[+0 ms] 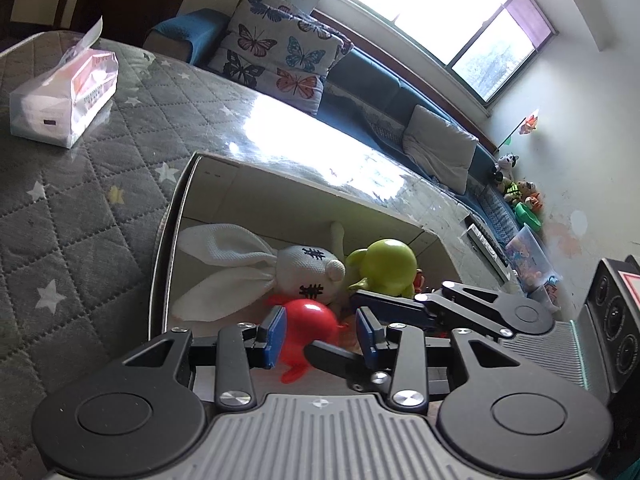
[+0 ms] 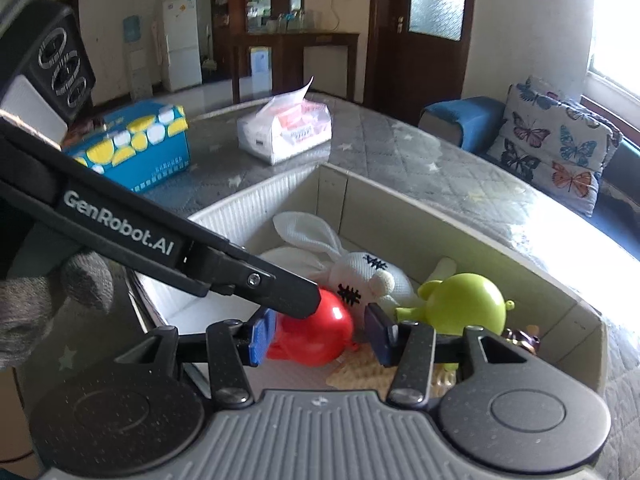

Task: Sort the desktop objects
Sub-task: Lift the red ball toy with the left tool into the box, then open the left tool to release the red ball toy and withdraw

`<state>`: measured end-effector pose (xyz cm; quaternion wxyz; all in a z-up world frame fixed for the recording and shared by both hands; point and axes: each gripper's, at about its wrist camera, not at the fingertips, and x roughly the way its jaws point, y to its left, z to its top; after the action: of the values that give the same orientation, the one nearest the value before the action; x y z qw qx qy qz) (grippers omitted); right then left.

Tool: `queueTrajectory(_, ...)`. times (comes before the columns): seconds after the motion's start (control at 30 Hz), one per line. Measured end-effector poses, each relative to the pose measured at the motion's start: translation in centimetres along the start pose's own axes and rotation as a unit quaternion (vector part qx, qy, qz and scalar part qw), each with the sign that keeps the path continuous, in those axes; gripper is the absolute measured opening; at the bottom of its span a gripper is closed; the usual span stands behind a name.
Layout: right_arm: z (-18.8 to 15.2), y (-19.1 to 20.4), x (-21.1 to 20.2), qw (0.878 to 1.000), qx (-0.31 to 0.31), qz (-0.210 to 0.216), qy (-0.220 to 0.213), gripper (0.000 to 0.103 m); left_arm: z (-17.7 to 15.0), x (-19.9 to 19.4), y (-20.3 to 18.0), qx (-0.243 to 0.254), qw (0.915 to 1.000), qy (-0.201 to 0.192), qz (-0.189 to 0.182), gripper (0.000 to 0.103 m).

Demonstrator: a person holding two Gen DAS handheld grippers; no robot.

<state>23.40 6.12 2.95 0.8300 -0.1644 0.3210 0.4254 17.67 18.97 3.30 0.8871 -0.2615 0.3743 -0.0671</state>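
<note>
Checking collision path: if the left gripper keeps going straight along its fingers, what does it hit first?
Most likely the red toy: it sits in the box right between the left gripper fingers. Depth is unclear; the white rabbit lies just beyond.

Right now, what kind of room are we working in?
Most likely a home living room: a blue sofa with a butterfly cushion runs under the window, and a white fridge stands by a wooden cabinet behind.
</note>
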Motion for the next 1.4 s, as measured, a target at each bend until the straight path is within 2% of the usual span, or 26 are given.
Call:
queueTrajectory(0.2,-0.6,0.5,-2.4,0.999,0.021,-0.026,-0.025,0.051,-0.6,-1.5,-1.4,0.026,0.9994,-0.021,0.005,0.041)
queueTrajectory(0.27,-0.9,0.7,-3.2,0.999,0.029,-0.038,-0.026,0.058,-1.0,-2.1,-1.9,0.039,0.9987,-0.032,0.009,0.041)
queueTrajectory(0.47,-2.1,1.5,-5.5,0.996,0.047,-0.067,-0.035,0.060,-2.4,-3.5,-3.5,0.074,0.9953,-0.056,0.028,0.041)
queueTrajectory(0.57,-2.9,2.0,-6.7,0.994,0.055,-0.082,-0.037,0.070,-3.4,-4.0,-4.4,0.096,0.9924,-0.065,0.042,0.041)
queueTrajectory(0.67,-3.8,2.5,-7.7,0.993,0.064,-0.087,-0.044,0.075,-4.4,-4.4,-5.3,0.117,0.9892,-0.070,0.054,0.041)
queueTrajectory(0.83,-5.2,3.3,-9.1,0.991,0.079,-0.099,-0.050,0.077,-6.1,-4.7,-6.6,0.144,0.9847,-0.070,0.070,0.041)
queueTrajectory(0.9,-5.6,3.5,-9.6,0.989,0.086,-0.106,-0.051,0.083,-6.9,-4.8,-7.1,0.155,0.9823,-0.072,0.077,0.041)
queueTrajectory(1.03,-6.7,3.8,-10.4,0.987,0.102,-0.115,-0.055,0.086,-8.2,-5.2,-8.0,0.171,0.9782,-0.079,0.086,0.041)
queueTrajectory(1.3,-8.6,4.0,-11.0,0.980,0.141,-0.134,-0.044,0.087,-10.5,-5.0,-8.6,0.186,0.9729,-0.072,0.116,0.041)
queueTrajectory(1.4,-9.3,4.4,-10.9,0.978,0.145,-0.145,-0.036,0.087,-10.9,-4.8,-8.3,0.180,0.9740,-0.064,0.122,0.041)
